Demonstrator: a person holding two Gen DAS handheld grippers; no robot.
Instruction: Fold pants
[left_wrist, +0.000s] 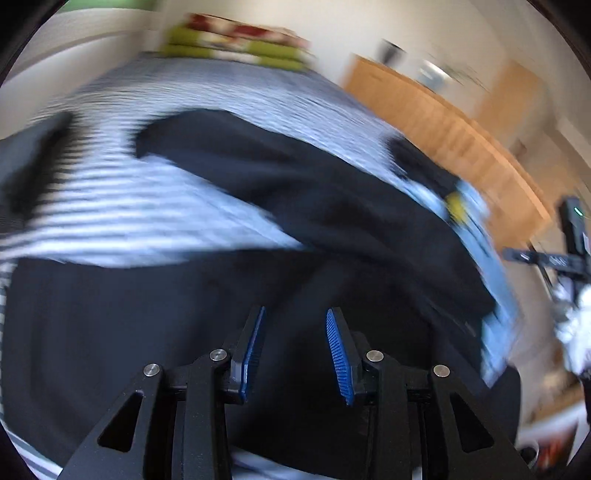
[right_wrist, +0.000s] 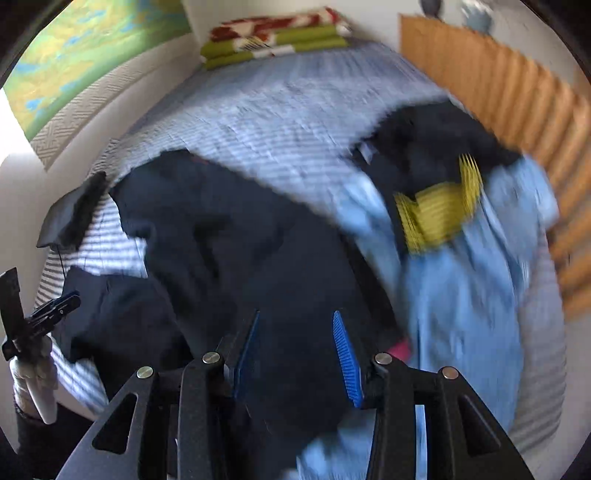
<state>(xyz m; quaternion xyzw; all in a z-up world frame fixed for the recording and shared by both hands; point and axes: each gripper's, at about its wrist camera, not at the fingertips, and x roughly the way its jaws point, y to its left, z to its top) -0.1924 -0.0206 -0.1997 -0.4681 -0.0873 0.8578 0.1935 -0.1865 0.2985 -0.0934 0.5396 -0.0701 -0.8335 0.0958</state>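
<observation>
Directly beneath both tools, dark pants (right_wrist: 236, 258) spread rumpled over a striped bedspread (right_wrist: 280, 122). Just right of them, a light blue garment (right_wrist: 461, 288) with a yellow patch (right_wrist: 436, 214), blurred. Farther back, folded green-and-red blankets (right_wrist: 273, 37) against the wall; wooden slats (right_wrist: 517, 96) alongside. Left gripper (left_wrist: 295, 354) tilted down over the dark cloth, tongs spread, nothing between. Right gripper (right_wrist: 301, 360) likewise angled down, spread and empty.

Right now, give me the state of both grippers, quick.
Left gripper: open, nothing between its fingers; the dark pants lie below on the bed.
Right gripper: open, holding nothing, above the same pants.
</observation>
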